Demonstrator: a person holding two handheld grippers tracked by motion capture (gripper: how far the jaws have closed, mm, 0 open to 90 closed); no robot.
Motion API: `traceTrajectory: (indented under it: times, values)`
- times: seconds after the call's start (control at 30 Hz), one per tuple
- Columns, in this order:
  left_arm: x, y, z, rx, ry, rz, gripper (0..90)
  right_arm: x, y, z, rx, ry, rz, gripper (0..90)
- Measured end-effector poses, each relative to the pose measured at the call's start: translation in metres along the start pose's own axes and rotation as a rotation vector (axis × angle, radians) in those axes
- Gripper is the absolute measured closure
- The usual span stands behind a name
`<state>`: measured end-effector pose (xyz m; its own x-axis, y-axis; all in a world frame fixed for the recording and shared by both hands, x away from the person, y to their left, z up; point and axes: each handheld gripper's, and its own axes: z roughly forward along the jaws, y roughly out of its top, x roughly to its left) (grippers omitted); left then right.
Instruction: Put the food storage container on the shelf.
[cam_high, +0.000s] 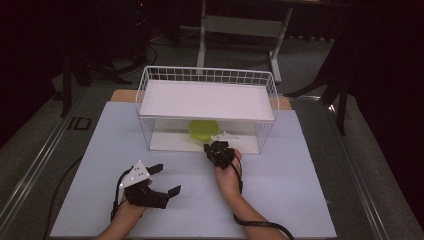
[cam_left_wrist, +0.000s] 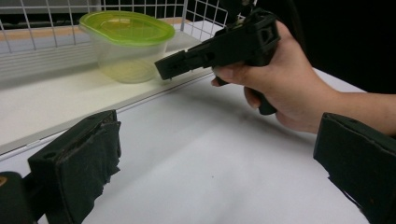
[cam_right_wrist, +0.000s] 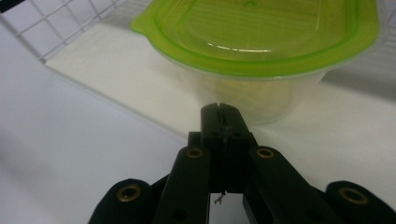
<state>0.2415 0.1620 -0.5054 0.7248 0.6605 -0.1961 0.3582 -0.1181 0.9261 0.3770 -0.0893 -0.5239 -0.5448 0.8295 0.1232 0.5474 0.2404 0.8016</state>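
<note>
The clear plastic tub with a glossy lime-green plastic lid (cam_right_wrist: 261, 32) looks smooth; its translucent wall is faintly cloudy. It sits in a white wire rack of thin coated metal rods (cam_high: 207, 75), whose flat white shelf boards look smooth and matt. The bench (cam_high: 280, 190) has a pale, matt, paper-smooth top. The right hand-held gripper (cam_right_wrist: 219, 112) is matt black plastic with brass-coloured rivets; the left hand-held gripper (cam_left_wrist: 219, 163) carries rough, frayed black padding on its jaws.

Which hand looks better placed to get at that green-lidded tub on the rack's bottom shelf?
Probably the right: its tool, jaws shut, points at the clear green-lidded plastic tub. The left tool rests open, farther back.
</note>
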Motion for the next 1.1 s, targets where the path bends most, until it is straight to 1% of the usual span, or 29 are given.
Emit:
traceTrajectory:
  times: [0.1,0.23,0.33,0.43,0.5,0.57,0.67,0.7,0.73,0.8,0.9,0.97,1.03,1.1]
  values:
    - [-0.001,0.0,0.001,0.003,-0.007,0.005,1.7,-0.002,0.003,0.004,-0.004,-0.011,0.011,89.7]
    - [-0.002,0.0,0.002,0.009,-0.008,0.014,1.7,-0.006,0.007,0.007,-0.007,-0.015,0.029,89.5]
    - [-0.001,0.0,0.002,0.004,-0.007,0.012,1.7,-0.006,0.009,0.008,-0.009,-0.017,0.029,89.4]
    - [-0.001,0.001,0.002,0.004,-0.006,0.014,1.7,-0.005,0.009,0.004,-0.01,-0.011,0.019,88.5]
    - [-0.001,0.001,0.003,0.012,-0.003,0.02,1.7,-0.004,0.007,0.002,-0.003,-0.003,0.016,87.0]
    - [-0.001,0.001,0.004,0.014,-0.005,0.027,1.7,-0.002,0.003,-0.001,0.001,-0.007,-0.011,86.8]
    - [-0.001,0.001,0.004,0.014,-0.006,0.023,1.7,-0.002,-0.003,-0.007,0.003,0.019,0.006,85.7]
    - [-0.001,0.001,0.004,0.014,-0.005,0.022,1.7,0.0,-0.004,-0.01,0.003,0.022,0.001,85.7]
    - [-0.001,0.001,0.004,0.012,-0.005,0.02,1.7,0.001,-0.006,-0.012,0.001,0.023,-0.014,85.2]
    - [-0.001,0.001,0.003,0.01,-0.003,0.017,1.7,0.003,-0.008,-0.017,-0.001,0.034,-0.015,84.8]
    - [-0.001,0.002,0.002,0.006,-0.001,0.012,1.7,0.005,-0.011,-0.026,-0.006,0.046,-0.024,82.1]
    - [-0.001,0.003,0.001,0.005,0.001,0.013,1.7,0.006,-0.012,-0.032,-0.011,0.053,-0.025,78.0]
    - [0.0,0.004,0.0,0.007,0.001,0.017,1.7,0.007,-0.012,-0.038,-0.022,0.057,-0.022,71.0]
    - [0.001,0.004,0.0,0.016,-0.01,0.007,1.7,0.007,-0.012,-0.045,-0.043,0.054,-0.029,64.1]
